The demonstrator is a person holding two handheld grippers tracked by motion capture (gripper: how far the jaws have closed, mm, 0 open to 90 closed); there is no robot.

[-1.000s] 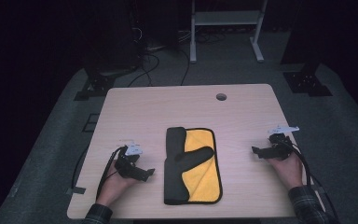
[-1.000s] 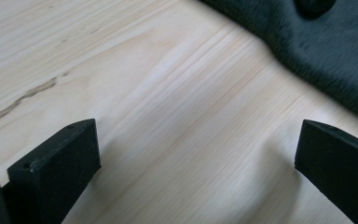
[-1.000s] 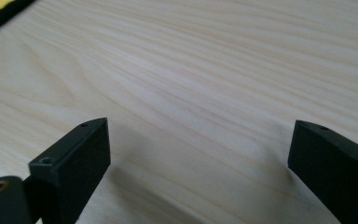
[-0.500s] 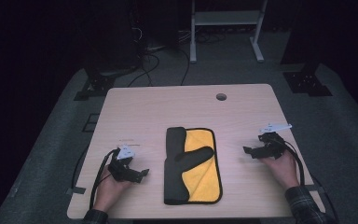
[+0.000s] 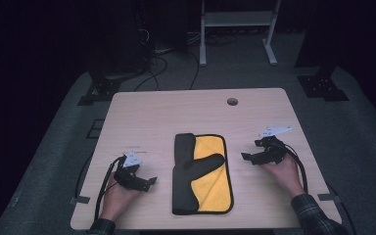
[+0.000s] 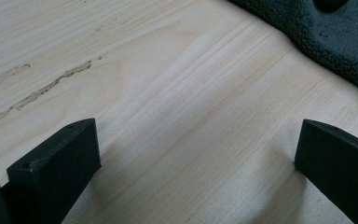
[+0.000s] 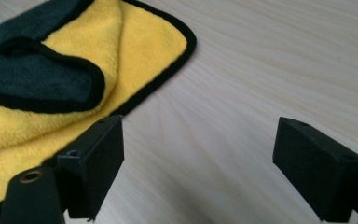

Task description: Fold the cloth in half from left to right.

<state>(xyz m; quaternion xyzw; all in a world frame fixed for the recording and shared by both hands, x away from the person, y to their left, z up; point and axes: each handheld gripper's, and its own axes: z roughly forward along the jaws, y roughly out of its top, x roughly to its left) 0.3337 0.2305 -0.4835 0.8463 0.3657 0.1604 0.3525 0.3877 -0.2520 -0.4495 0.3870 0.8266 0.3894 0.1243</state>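
1. our left claw [image 5: 149, 182] is wide open and holds nothing. in the left gripper view its two black jaws stand far apart over bare wood.
2. our right claw [image 5: 247, 158] is wide open too, and it holds nothing. in the right gripper view its jaws sit low over the counter [image 5: 176, 112].
3. the cloth [image 5: 203, 174] lies flat in the middle of the counter, between our two claws. it is yellow with a dark side folded over.
4. its long way runs from us toward the far edge.
5. the cloth is to the right of our left claw and to the left of our right claw. both claws point in at it.
6. we think the right claw is nearer. its near jaw is just beside the cloth's black edge, not touching.
7. we can read no words or labels on anything.
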